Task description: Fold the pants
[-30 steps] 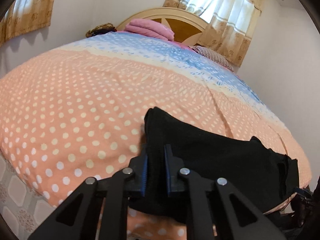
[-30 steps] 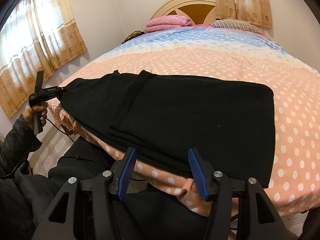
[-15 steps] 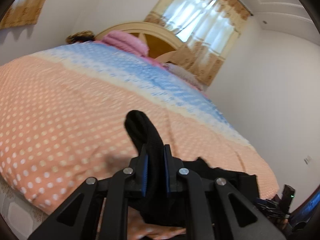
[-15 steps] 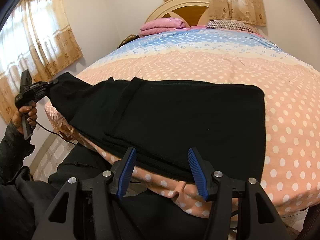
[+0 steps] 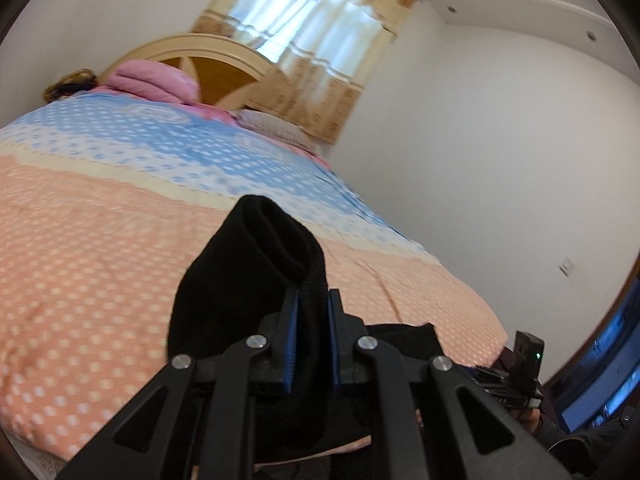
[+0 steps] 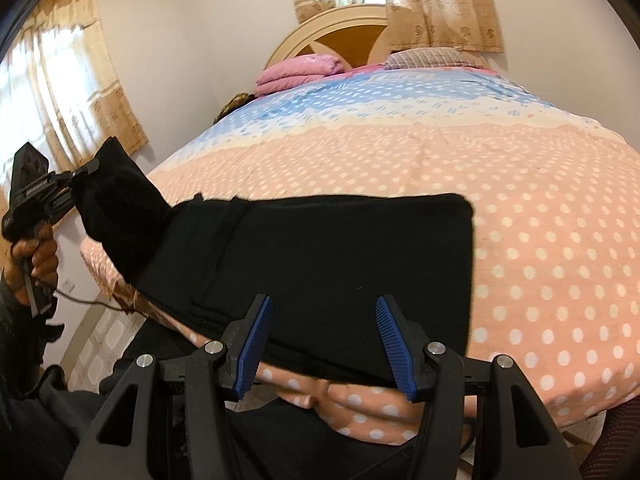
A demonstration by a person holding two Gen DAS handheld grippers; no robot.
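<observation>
Nearest my right camera, my right gripper (image 6: 325, 340) hung with its blue pads apart over the near edge of the black pants (image 6: 340, 264), the pads touching nothing that I could make out. The pants lay folded flat on the dotted bedspread (image 6: 540, 240) at the foot of the bed, and their left end was lifted off the cover. That end sat clamped in my left gripper (image 5: 311, 334), jaws closed tight on a bunched cuff of cloth that stood up in a loop ahead of the pads. From the right camera I saw the left hand (image 6: 34, 258) wrapped round the handle, held out beside the bed, the gripper pointing in toward the mattress. White lettering ran along that gripper's black body, but it was too small for me to read. Farther off lay a folded pink blanket (image 6: 300, 72) and a striped pillow (image 6: 424, 56) against the arched wooden headboard (image 6: 340, 32), with patterned curtains (image 6: 440, 4) behind.
</observation>
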